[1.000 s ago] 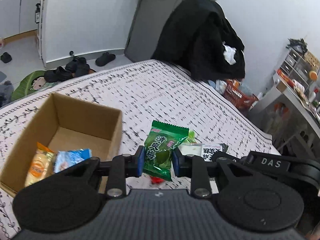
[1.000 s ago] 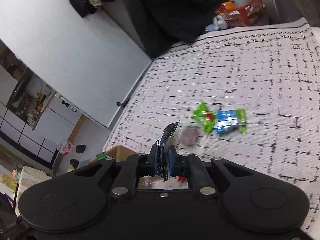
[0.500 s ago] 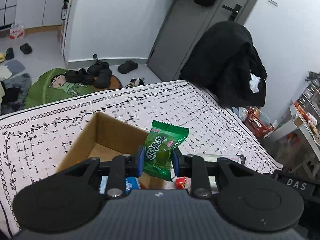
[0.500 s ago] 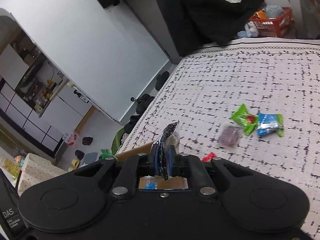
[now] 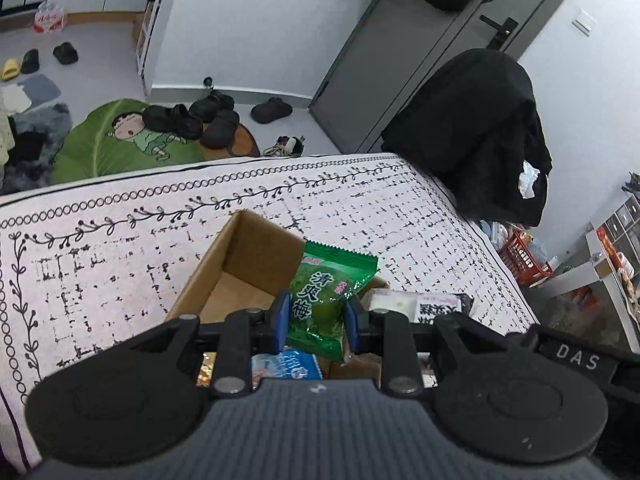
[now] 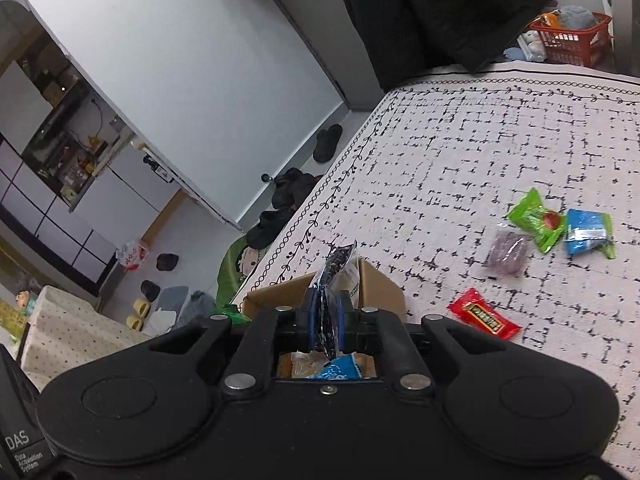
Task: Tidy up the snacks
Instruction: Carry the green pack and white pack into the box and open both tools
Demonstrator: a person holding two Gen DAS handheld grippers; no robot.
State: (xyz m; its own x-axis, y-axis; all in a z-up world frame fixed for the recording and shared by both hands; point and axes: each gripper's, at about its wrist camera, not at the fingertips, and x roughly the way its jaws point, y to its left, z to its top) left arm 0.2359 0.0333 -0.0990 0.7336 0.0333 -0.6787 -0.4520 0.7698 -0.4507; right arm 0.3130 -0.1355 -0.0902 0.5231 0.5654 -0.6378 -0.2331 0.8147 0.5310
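Both cams sit on the grippers, looking fwd and down along the fingers, close over the cardboard box (image 5: 224, 276). Left wrist view faces the gray door (image 5: 404, 64) and green floor mat (image 5: 120, 140). Right wrist view faces the patterned bedspread (image 6: 480, 152). Shared: box (image 6: 376, 288), bedspread (image 5: 120, 240), black coat (image 5: 480, 132).

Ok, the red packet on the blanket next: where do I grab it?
Take the red packet across its narrow middle, coming from above. It lies flat and diagonal on the blanket, apart from the other snacks, so turn the hand-held gripper until the fingers straddle its long sides. Its crimped ends would likely slip.
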